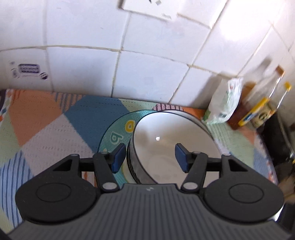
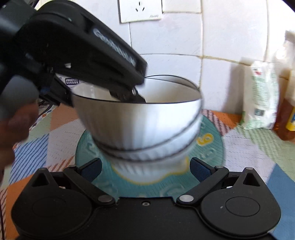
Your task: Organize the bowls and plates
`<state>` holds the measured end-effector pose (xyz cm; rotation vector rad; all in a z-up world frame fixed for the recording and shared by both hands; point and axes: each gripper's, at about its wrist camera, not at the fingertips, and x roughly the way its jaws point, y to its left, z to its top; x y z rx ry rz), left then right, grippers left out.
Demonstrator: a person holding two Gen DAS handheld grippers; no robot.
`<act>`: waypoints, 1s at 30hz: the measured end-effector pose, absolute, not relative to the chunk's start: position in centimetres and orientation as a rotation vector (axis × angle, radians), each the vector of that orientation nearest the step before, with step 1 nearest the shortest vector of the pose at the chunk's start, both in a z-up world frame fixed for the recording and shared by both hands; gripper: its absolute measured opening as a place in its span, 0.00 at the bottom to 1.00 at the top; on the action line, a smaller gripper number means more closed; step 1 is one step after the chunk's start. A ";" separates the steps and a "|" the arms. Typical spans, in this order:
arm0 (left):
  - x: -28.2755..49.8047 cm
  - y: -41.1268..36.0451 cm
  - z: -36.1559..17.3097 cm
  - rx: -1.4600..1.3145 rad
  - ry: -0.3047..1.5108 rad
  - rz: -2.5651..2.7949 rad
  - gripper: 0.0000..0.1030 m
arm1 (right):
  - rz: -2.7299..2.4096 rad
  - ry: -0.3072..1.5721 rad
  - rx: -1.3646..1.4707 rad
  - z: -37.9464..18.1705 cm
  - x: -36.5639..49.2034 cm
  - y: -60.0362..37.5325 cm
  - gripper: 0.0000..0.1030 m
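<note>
A stack of white ribbed bowls (image 2: 147, 129) with dark rims stands on a teal plate (image 2: 212, 147) with yellow letters, on a patchwork cloth. In the left wrist view the top bowl (image 1: 166, 140) sits between the fingers of my left gripper (image 1: 150, 158), which is open, one finger outside the rim and one over the inside. The plate (image 1: 114, 133) shows to the bowl's left. In the right wrist view my left gripper (image 2: 129, 94) reaches over the top bowl's rim. My right gripper (image 2: 145, 168) is open and empty, just in front of the plate's near edge.
A white tiled wall (image 1: 147, 55) with a socket (image 2: 140, 9) rises behind the cloth. A white bag (image 2: 261, 96) and amber bottles (image 1: 258, 103) stand at the back right. A dark object (image 1: 276, 140) borders the cloth's right edge.
</note>
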<state>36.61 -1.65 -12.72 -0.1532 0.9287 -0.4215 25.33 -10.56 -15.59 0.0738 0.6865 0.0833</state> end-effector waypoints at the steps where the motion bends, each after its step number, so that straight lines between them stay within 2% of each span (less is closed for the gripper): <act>1: 36.0 -1.5 -12.2 -0.143 0.917 -0.401 0.56 | 0.091 0.684 0.063 -15.3 24.5 -10.6 0.98; 6: 33.4 -1.0 -10.1 -0.162 0.888 -0.357 0.56 | 0.129 0.669 0.141 -12.6 20.6 -11.7 0.98; 16: 26.9 -0.7 -5.7 -0.051 0.860 -0.360 0.56 | 0.053 0.666 0.057 -8.4 16.3 -13.3 0.98; 25: 20.8 2.1 -2.2 -0.020 0.858 -0.338 0.62 | -0.029 0.650 0.071 -6.5 13.7 -15.1 0.98; 30: 17.1 3.3 -0.6 -0.030 0.821 -0.302 0.72 | -0.069 0.667 0.073 -4.7 11.9 -15.2 0.98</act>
